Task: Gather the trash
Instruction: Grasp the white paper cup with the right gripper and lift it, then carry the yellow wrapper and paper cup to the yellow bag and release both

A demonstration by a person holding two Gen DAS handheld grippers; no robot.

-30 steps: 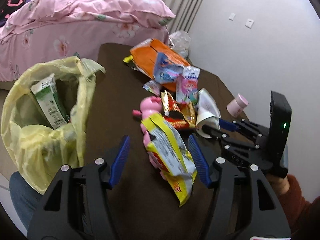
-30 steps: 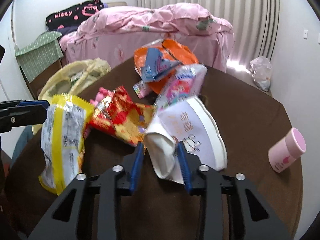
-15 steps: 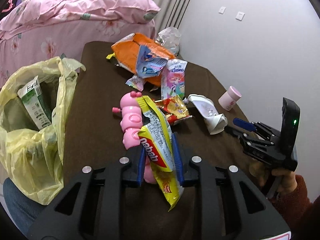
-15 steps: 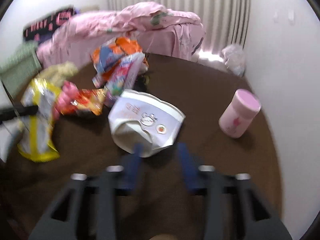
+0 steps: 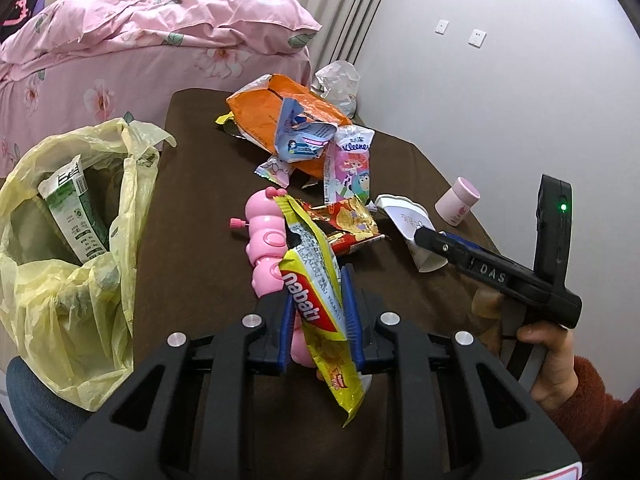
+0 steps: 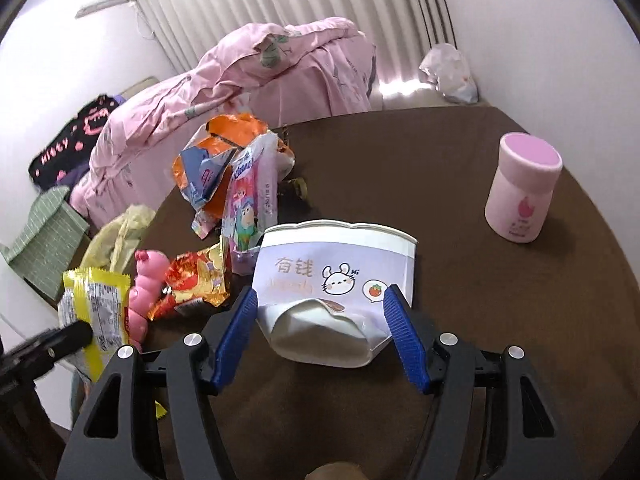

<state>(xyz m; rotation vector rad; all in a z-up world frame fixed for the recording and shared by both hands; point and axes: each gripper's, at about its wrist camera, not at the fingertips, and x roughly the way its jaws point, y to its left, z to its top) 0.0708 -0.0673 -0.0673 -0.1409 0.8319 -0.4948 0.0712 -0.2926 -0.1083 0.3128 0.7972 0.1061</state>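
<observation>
My left gripper (image 5: pixel 316 312) is shut on a yellow Nabati wrapper (image 5: pixel 316 280), held above the brown table; the wrapper also shows in the right wrist view (image 6: pixel 98 304). My right gripper (image 6: pixel 320 320) is open, its fingers on either side of a crushed white paper cup (image 6: pixel 336 288) lying on the table, also in the left wrist view (image 5: pixel 408 224). A yellow trash bag (image 5: pixel 72 280) with a green carton (image 5: pixel 74 208) inside hangs at the table's left edge. More wrappers lie behind: a red one (image 5: pixel 348 220), a Kleenex pack (image 5: pixel 348 164), an orange bag (image 5: pixel 280 116).
A pink caterpillar toy (image 5: pixel 266 240) lies under the held wrapper. A pink lidded jar (image 6: pixel 520 192) stands at the right of the table (image 6: pixel 400 152). A bed with a pink cover (image 5: pixel 140 40) is behind the table; a white wall is to the right.
My left gripper closed on the yellow wrapper and lifted it. My right gripper let go of the paper cup, pulled back, opened wide and now straddles it.
</observation>
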